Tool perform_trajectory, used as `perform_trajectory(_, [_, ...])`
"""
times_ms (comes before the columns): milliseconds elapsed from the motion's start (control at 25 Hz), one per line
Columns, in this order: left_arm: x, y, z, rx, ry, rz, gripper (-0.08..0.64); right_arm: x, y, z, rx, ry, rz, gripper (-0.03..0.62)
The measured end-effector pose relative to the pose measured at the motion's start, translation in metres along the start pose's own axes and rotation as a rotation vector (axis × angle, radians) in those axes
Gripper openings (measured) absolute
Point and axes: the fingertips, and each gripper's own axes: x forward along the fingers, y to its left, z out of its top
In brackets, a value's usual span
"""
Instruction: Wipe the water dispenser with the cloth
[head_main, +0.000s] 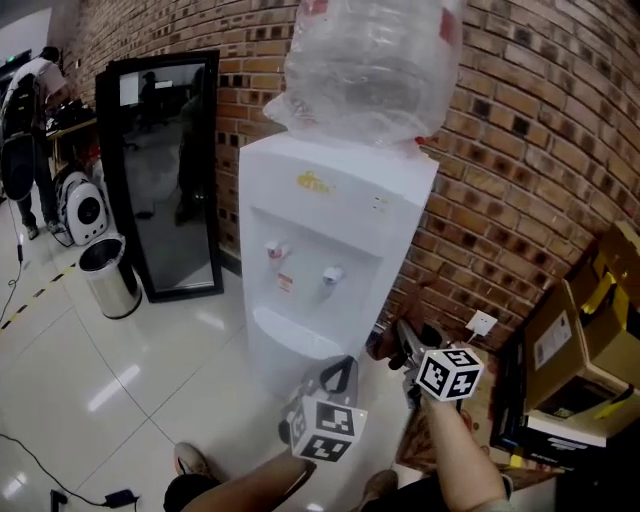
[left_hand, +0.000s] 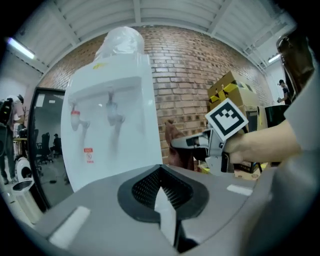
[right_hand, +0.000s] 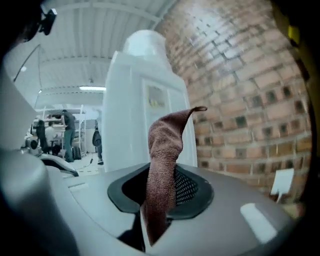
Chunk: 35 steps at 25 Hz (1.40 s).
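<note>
Your right claw (right_hand: 156, 197) is clamped on the cloth (right_hand: 164, 150), which stands up out of the jaws as a folded brown strip. Your left claw (left_hand: 169, 220) has its jaws together with nothing in them and sits low, just beside the right one.

The water dispenser (head_main: 330, 215) is straight ahead against the brick wall (head_main: 520, 170), white and smooth-sided. The big clear bottle (head_main: 370, 60) on top likely makes it top-heavy, so wipe with light, flat pressure and don't shove.

The panel is probably slick plastic, so the cloth should glide. Go easy round the two taps (head_main: 332, 273), which look like the fragile bits.

The cloth looks like soft terry, light and limp, and it'll flop and fold. You've got it by a bunched edge. That should be a good grip, leaving the free end to lay flat on the cabinet.
</note>
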Motion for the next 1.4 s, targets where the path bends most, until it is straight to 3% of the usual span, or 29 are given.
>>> perform_trajectory(160, [-0.012, 0.005, 0.089, 0.026, -0.174, 0.015, 0.000, -0.031, 0.022, 0.124, -0.203, -0.241, 0.009, 0.109])
perform_trajectory(320, [-0.025, 0.026, 0.153, 0.052, -0.288, 0.043, 0.000, -0.037, 0.034, 0.200, -0.308, -0.353, 0.020, 0.109])
perform_trajectory(440, [-0.026, 0.037, 0.173, 0.012, -0.320, 0.044, 0.000, -0.032, 0.041, 0.244, -0.359, -0.425, 0.019, 0.109])
perform_trajectory(600, [-0.015, 0.042, 0.171, -0.010, -0.318, 0.048, 0.000, -0.024, 0.049, 0.284, -0.390, -0.518, 0.017, 0.109])
perform_trajectory(840, [-0.004, 0.043, 0.162, 0.004, -0.301, 0.055, 0.000, -0.004, 0.056, 0.261, -0.391, -0.499, 0.051, 0.103])
perform_trajectory(1120, [-0.001, 0.035, 0.157, -0.013, -0.289, 0.061, 0.000, 0.014, 0.044, 0.184, -0.351, -0.376, 0.056, 0.100])
perform_trajectory(1400, [0.013, 0.026, 0.112, 0.020, -0.246, 0.140, 0.000, 0.029, 0.034, 0.111, -0.338, -0.271, 0.080, 0.100])
